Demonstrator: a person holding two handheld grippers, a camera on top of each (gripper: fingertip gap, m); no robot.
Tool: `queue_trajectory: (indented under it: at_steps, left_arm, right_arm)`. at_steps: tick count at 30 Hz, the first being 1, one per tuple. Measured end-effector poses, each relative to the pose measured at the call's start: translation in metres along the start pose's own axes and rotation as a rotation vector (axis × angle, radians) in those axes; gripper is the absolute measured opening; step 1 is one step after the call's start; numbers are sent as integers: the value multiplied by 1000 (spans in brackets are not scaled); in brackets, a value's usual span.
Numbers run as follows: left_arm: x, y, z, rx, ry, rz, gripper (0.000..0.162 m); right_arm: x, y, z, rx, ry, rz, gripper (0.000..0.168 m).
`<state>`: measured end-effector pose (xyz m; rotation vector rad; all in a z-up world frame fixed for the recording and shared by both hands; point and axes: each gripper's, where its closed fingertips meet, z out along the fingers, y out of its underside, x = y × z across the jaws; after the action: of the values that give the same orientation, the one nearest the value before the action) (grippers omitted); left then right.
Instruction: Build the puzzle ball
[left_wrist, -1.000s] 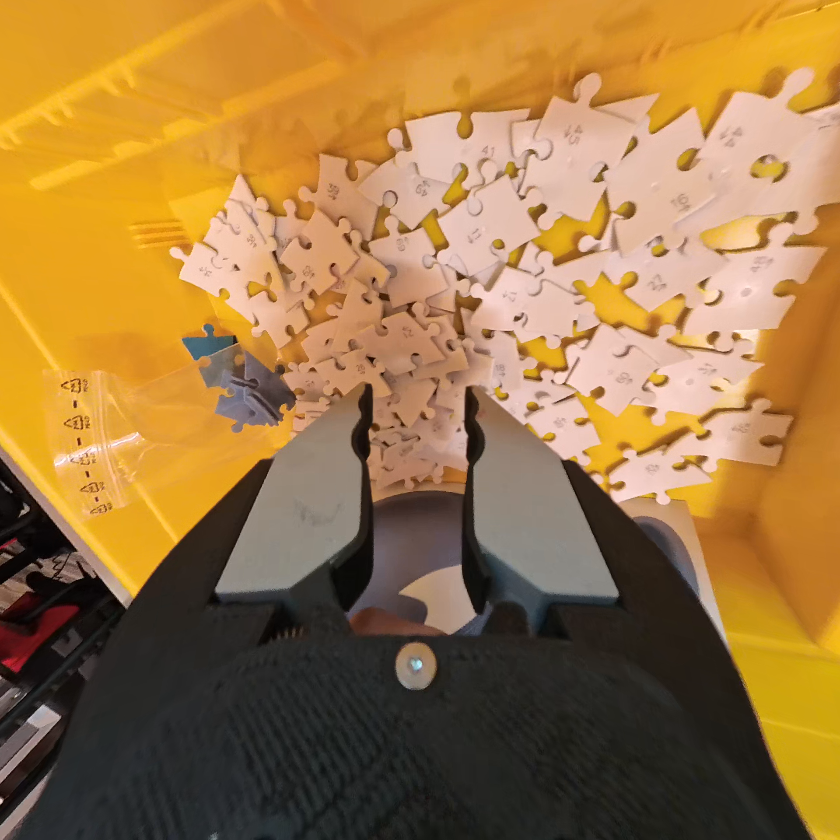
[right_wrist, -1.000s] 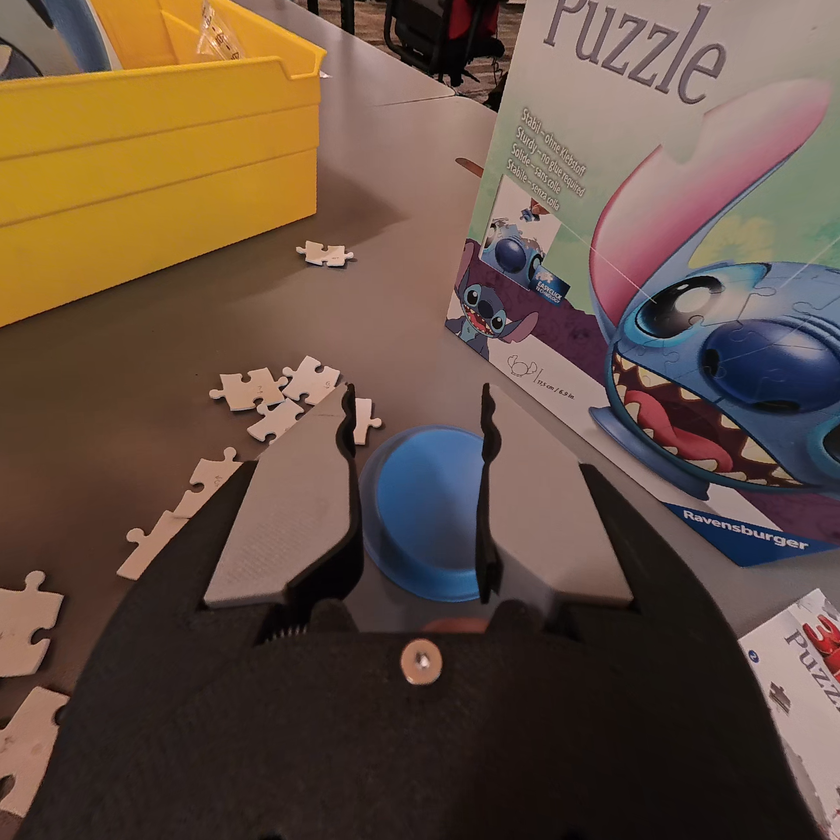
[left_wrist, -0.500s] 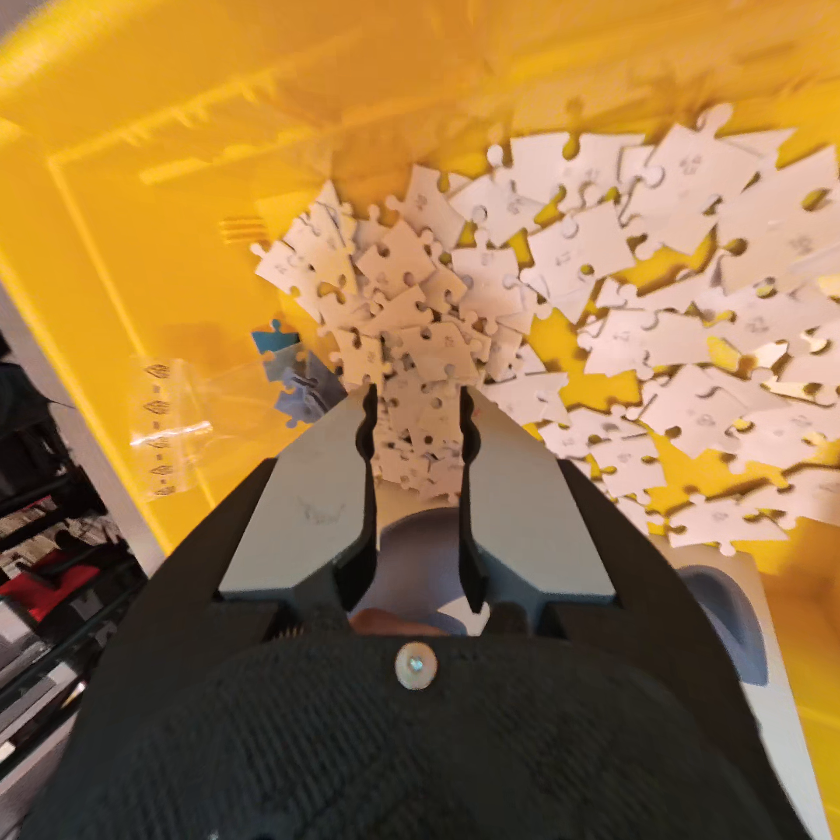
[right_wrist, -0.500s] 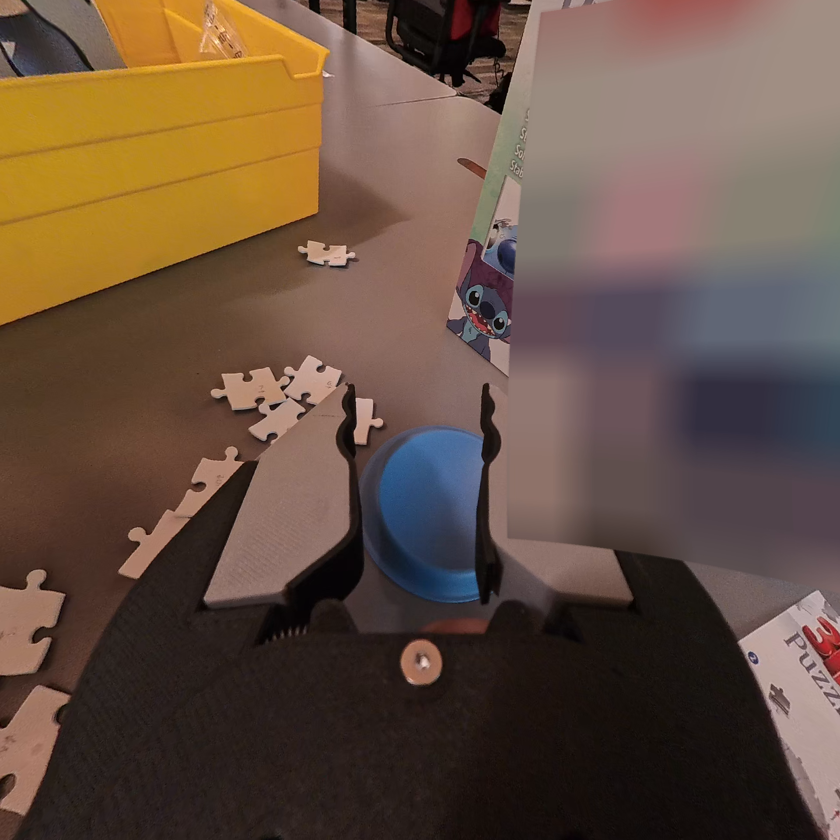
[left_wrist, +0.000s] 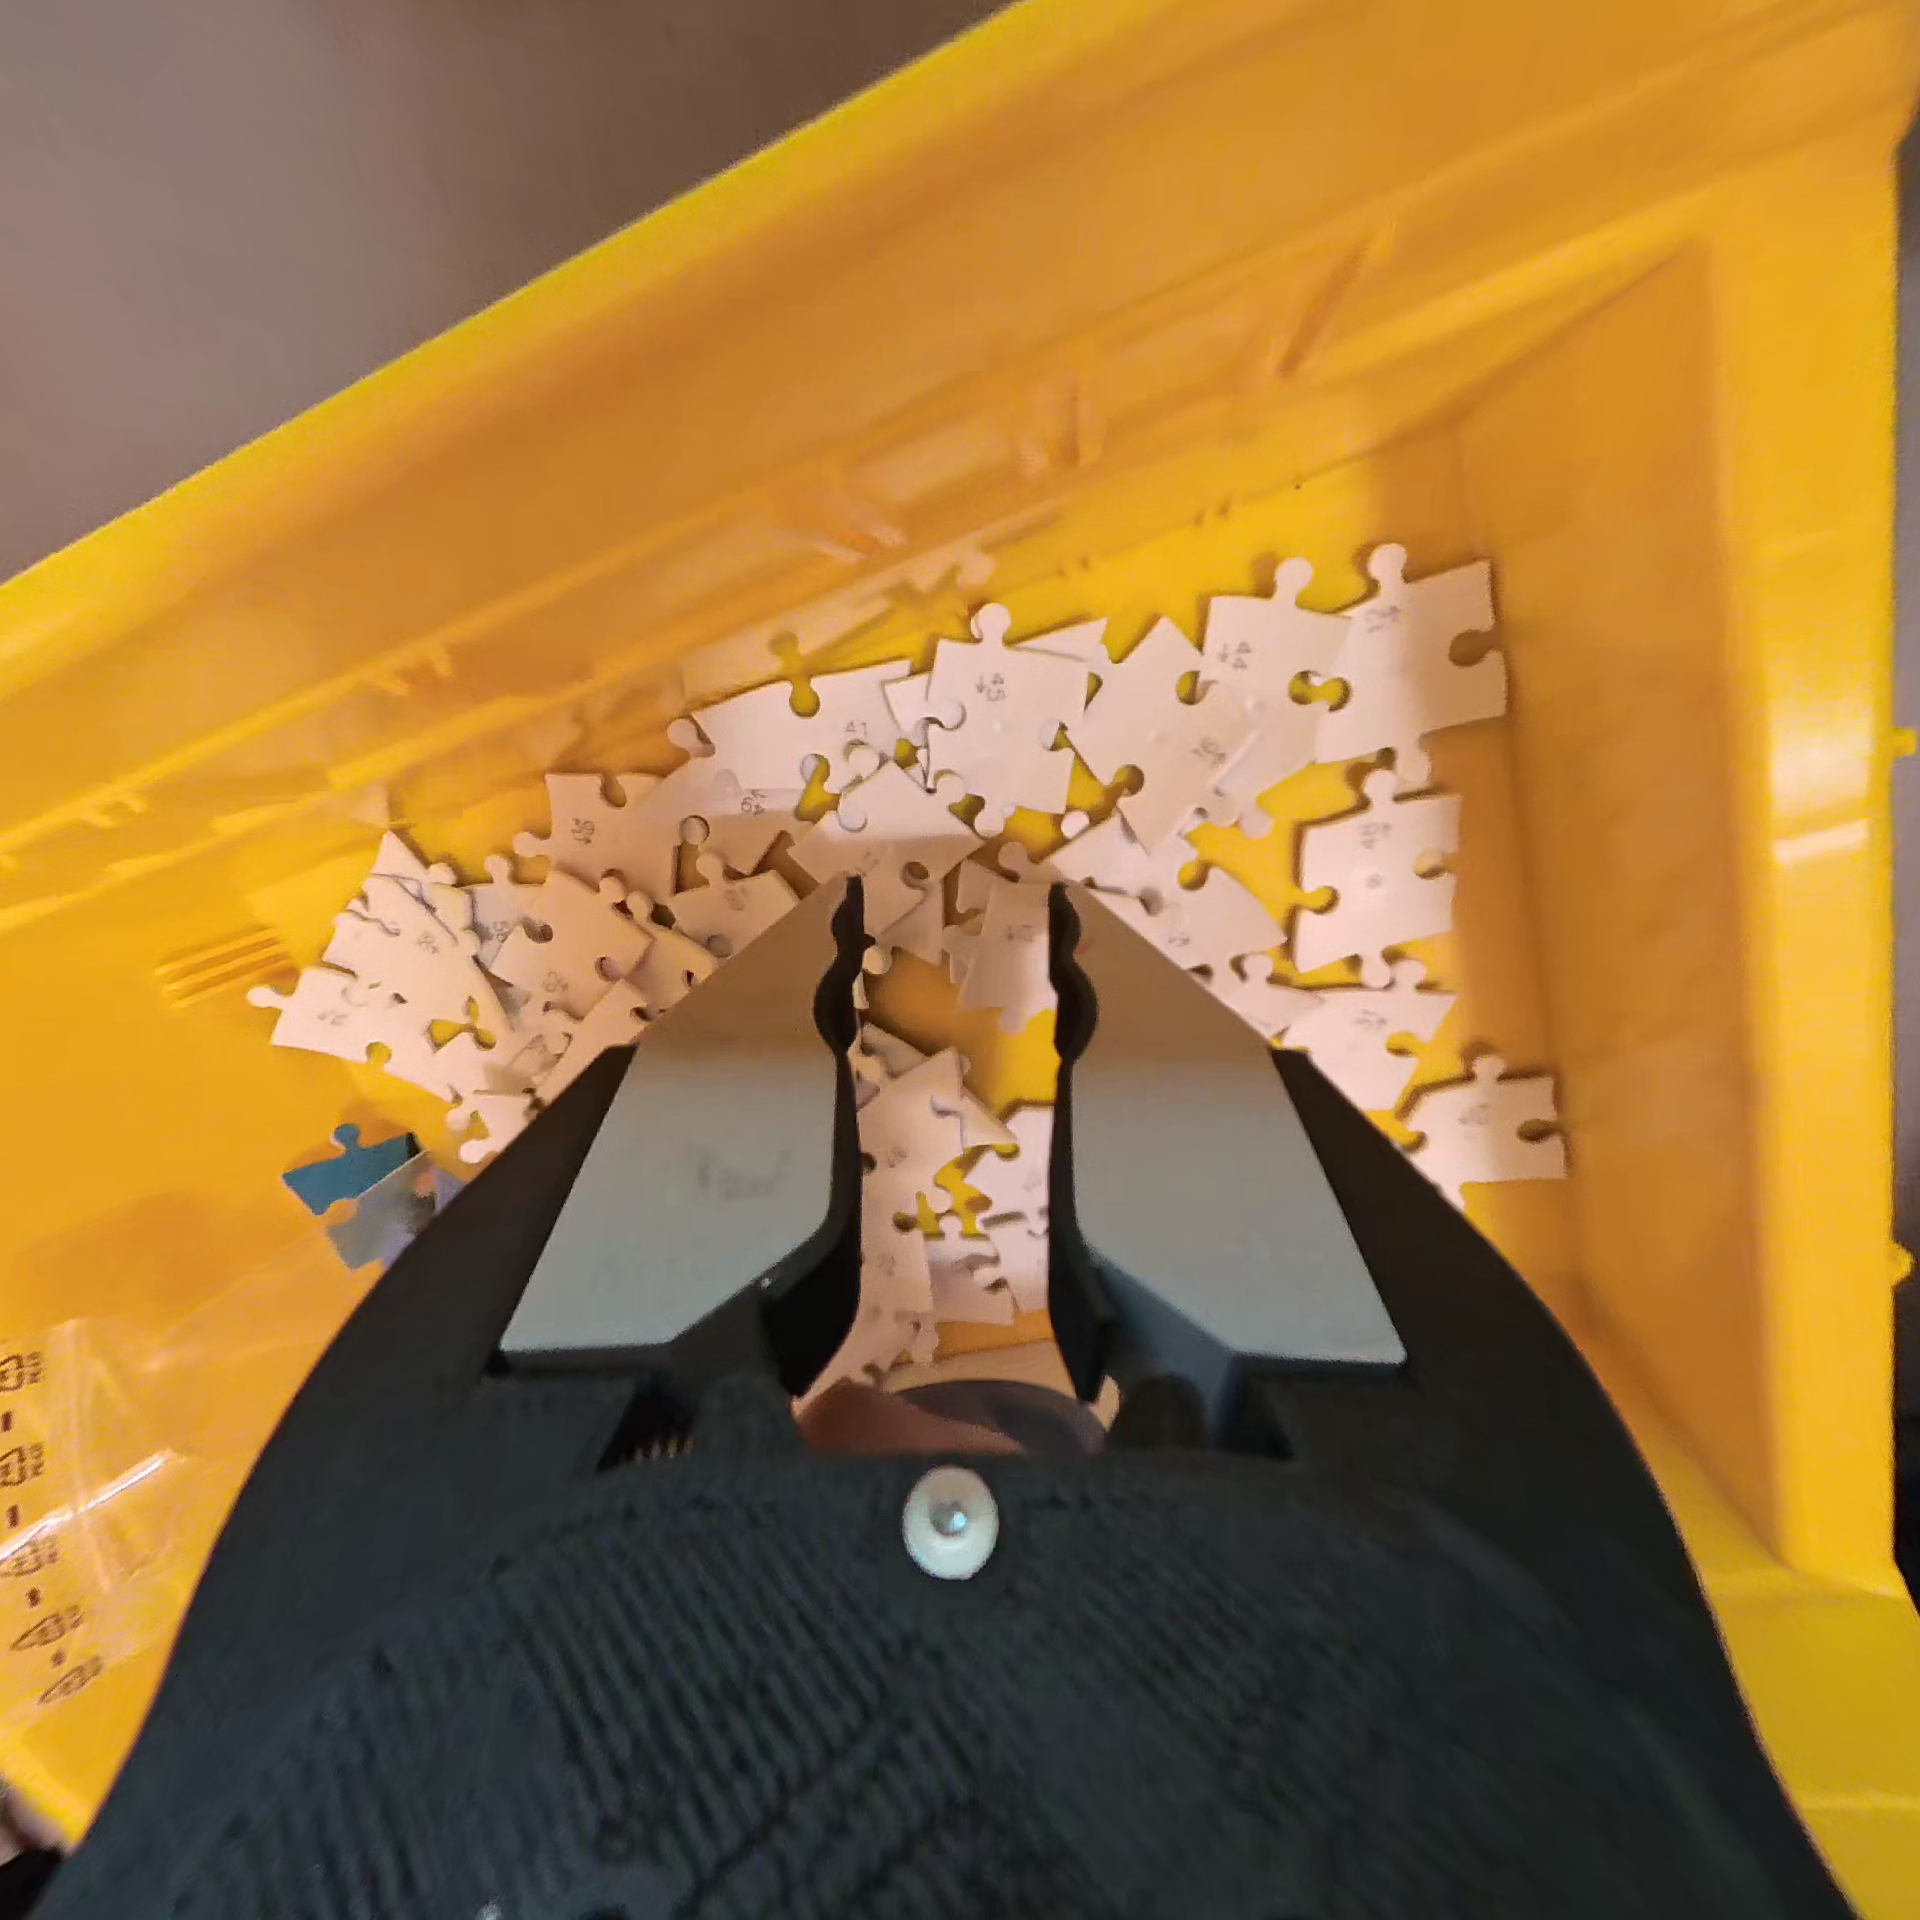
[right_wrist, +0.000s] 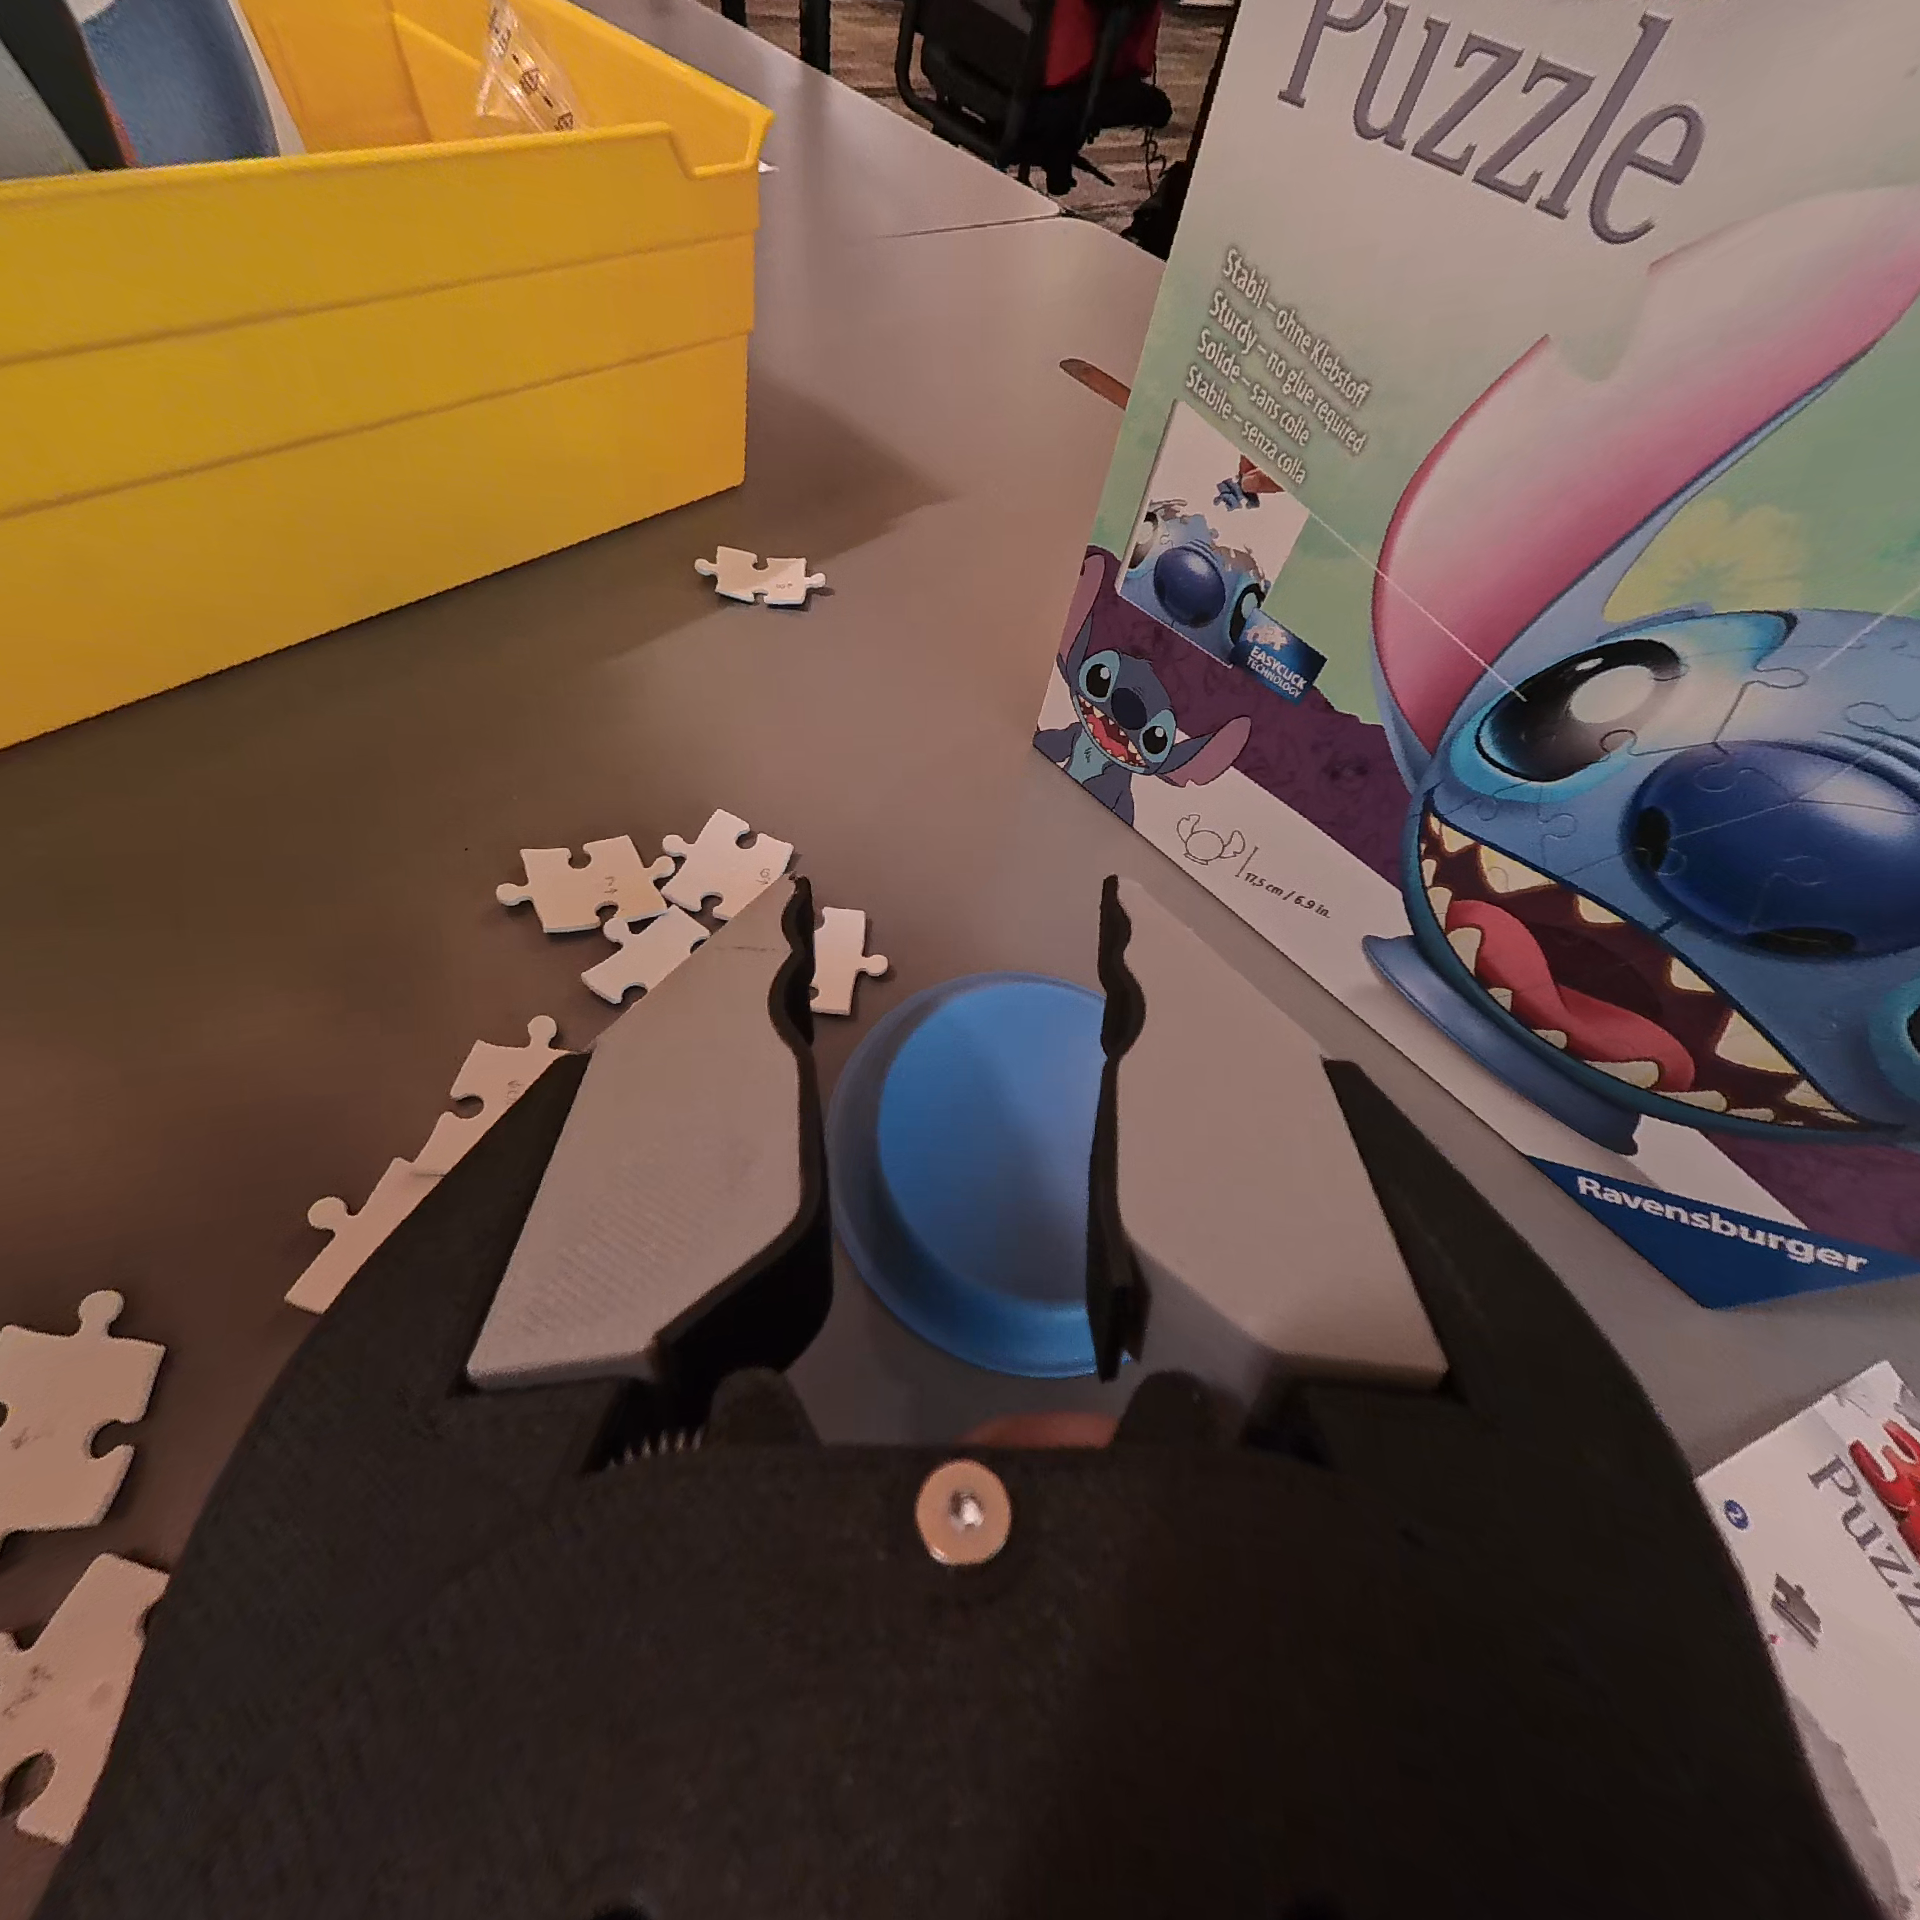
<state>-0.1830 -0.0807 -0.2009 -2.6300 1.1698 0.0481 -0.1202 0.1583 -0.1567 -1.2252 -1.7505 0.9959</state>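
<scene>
The yellow bin (left_wrist: 1143, 343) serves as the landmark. Inside it, a heap of puzzle pieces (left_wrist: 997, 717) lies white side up against the far wall; each carries small printed digits, some sharp, many blurred. The left tool (left_wrist: 951, 899) hangs over the middle of that heap, its two fingers spread with a clear gap and nothing between them, tips just above the pieces. At the bin's left inner side lies a single blue piece (left_wrist: 353, 1169), picture side up, and nearer the camera a clear plastic bag (left_wrist: 94, 1507) with a column of small printed symbols.

From the right wrist view the same bin (right_wrist: 364, 343) stands on the grey desk (right_wrist: 935, 644). Just outside its near corner lies a lone joined pair of pieces (right_wrist: 764, 575). Farther from the bin sits a loose cluster of white pieces (right_wrist: 644, 894), with more trailing off toward the lower left edge. The right tool (right_wrist: 951, 914) is released, fingers apart, hovering above a round blue stand (right_wrist: 966, 1164) that rests on the desk well away from the bin; nothing is gripped. To the right of the stand, the puzzle box (right_wrist: 1558, 623) stands upright, showing a large title, lines of small print, a brand mark and a blue cartoon creature. A white leaflet (right_wrist: 1839, 1558) with printing lies at the lower right corner.
</scene>
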Motion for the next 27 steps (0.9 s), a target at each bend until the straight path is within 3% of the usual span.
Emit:
queue_trajectory:
  at_steps: [3, 13, 16, 25, 27]
  left_arm:
    - [2, -3, 1, 45, 32, -13, 43]
    - [25, -1, -1, 52, 158, 9, 51]
    - [36, 4, -5, 56, 211, 44, 49]
    - [27, 18, -7, -41, 175, -19, 43]
    - [28, 23, -9, -70, 160, -10, 32]
  right_arm:
    - [-1, 1, 1, -4, -1, -6, 52]
    - [-2, 1, 1, -6, -1, -8, 52]
    - [-2, 1, 1, -5, -3, -10, 52]
    - [-4, 1, 1, -7, -7, -17, 52]
    - [-4, 1, 1, -7, -7, -17, 52]
